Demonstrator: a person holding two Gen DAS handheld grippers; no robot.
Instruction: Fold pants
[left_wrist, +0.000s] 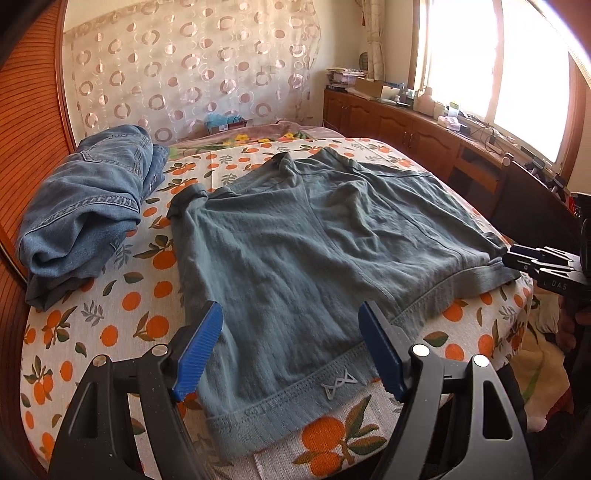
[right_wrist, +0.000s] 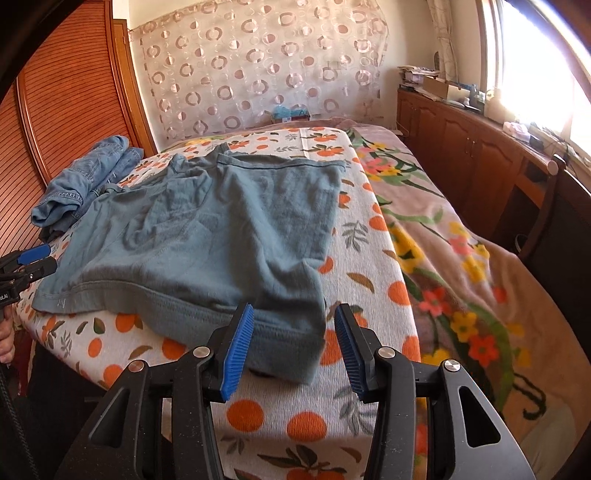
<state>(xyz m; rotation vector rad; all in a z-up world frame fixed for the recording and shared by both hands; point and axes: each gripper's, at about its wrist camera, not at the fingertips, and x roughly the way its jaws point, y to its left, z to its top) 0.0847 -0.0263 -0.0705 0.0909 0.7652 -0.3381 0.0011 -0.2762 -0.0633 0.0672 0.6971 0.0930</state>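
My left wrist camera looks low over the near waistband of the grey-green shorts (left_wrist: 306, 236); my right wrist camera faces the same shorts (right_wrist: 207, 236) from their right corner, sharing the folded jeans (left_wrist: 88, 206)

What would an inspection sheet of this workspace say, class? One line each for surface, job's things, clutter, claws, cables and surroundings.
Surface: bed with an orange-print cover; a floral blanket lies beside it.
Job's things: grey-green shorts spread flat, waistband nearest the claws, some wrinkles.
Clutter: folded jeans at the cover's left edge, apart from the shorts.
Claws: left claw open over the waistband; right claw open at the shorts' near corner; neither grips cloth.
Cables: wires on the cabinet under the window.
Surroundings: patterned curtain, wooden slatted panel, bright window.
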